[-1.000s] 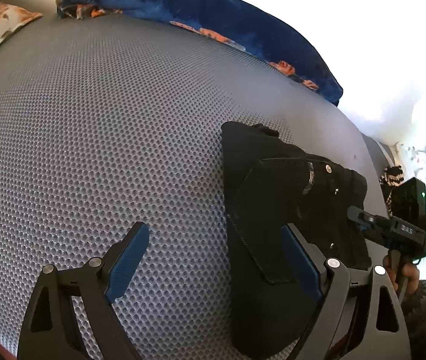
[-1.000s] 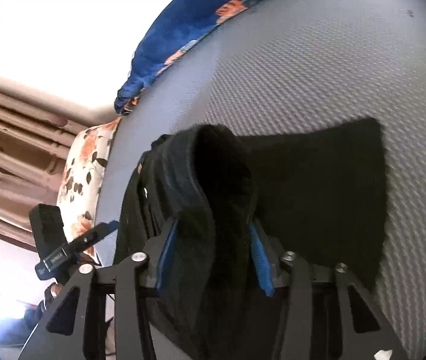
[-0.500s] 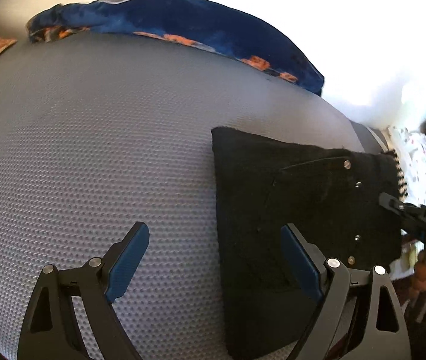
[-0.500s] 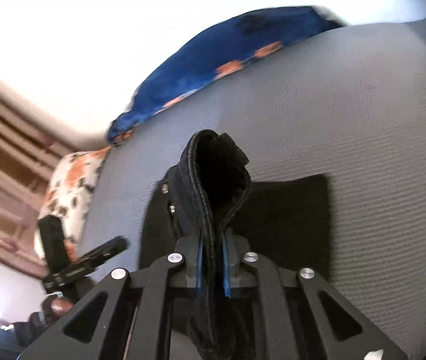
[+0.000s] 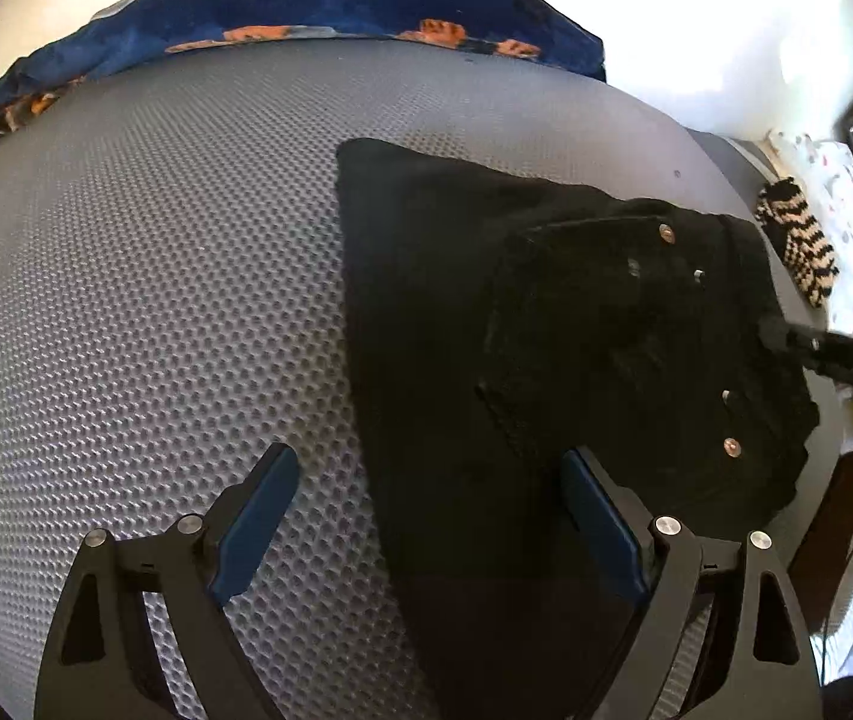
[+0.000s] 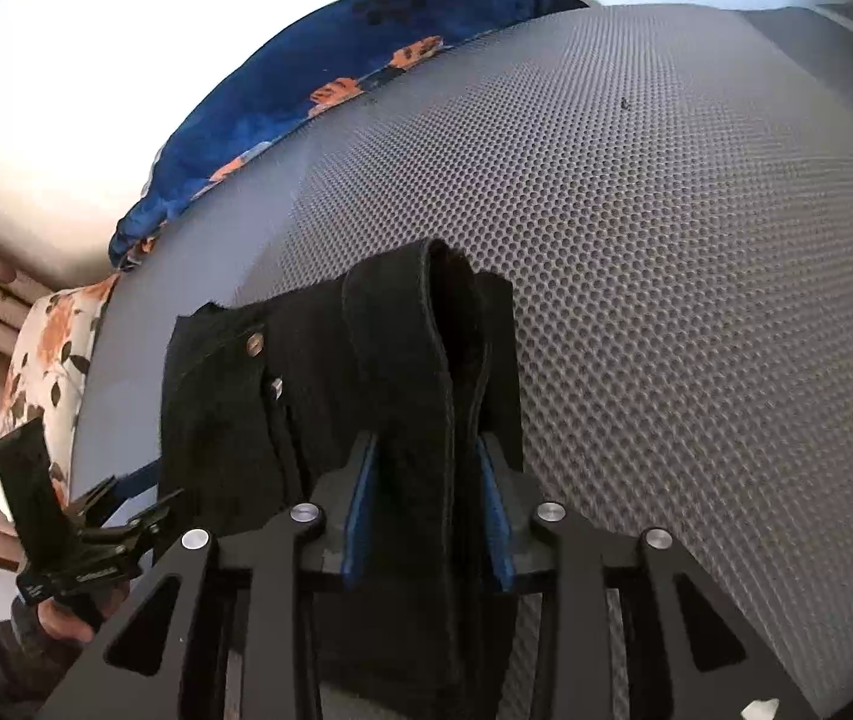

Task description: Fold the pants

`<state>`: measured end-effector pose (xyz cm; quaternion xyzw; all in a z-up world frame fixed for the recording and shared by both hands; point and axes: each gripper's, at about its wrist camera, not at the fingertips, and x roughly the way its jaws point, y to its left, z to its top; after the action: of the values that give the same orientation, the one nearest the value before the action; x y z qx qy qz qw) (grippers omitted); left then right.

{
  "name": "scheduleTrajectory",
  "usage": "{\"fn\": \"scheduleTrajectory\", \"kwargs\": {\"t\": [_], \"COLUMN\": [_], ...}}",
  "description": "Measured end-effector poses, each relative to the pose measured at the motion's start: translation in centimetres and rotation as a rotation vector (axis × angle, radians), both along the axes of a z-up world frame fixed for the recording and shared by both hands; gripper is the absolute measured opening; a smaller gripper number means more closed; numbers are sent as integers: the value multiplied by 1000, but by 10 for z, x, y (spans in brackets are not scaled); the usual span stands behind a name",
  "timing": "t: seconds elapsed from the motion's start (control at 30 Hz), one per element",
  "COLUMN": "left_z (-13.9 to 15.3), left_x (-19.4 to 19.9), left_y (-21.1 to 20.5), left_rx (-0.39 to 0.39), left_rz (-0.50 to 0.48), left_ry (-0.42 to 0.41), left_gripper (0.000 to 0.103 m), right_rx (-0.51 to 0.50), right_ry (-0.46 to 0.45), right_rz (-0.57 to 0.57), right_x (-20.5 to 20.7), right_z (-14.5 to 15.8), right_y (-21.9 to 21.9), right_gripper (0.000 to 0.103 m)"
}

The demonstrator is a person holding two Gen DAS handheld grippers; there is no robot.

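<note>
Two grippers are working black pants [image 5: 546,312] on grey mesh: the left gripper [image 5: 426,516] is gaping wide, and the right gripper's [image 6: 426,516] jaws are opening around a fold.

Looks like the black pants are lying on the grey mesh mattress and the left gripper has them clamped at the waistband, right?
Not quite: the right gripper has the black pants between its fingers at the waistband, and its jaws are opening, as the right wrist view shows. The left gripper is open and empty. The pants do lie on the grey mesh mattress.
</note>
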<state>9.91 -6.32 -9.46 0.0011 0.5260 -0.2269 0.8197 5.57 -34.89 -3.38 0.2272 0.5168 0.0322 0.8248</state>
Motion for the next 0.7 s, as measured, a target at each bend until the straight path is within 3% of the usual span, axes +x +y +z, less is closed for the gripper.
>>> {"fn": "scheduleTrajectory", "kwargs": {"t": [0.3,0.4,0.43,0.57,0.7], "left_z": [5,7,8,12,12], "left_x": [-17,-21,-21,-23,-23], "left_y": [-3,-3,-3,2,-1], "left_rx": [21,33,32,52,50], "left_rz": [-52,-49,-47,-52,-50], "left_ry": [3,-3,-2,-9,-9], "left_gripper": [89,89,88,83,72], "right_rx": [18,-44,-89,-122,-141], "right_ry": [42,27,21,3,18], "right_rz": [3,7,8,11,13], "right_x": [-46,-50,-50,-55,-58], "right_z": [6,10,14,25,21], "right_y": [16,26,31,33,34], "right_gripper": [29,21,15,12,12]}}
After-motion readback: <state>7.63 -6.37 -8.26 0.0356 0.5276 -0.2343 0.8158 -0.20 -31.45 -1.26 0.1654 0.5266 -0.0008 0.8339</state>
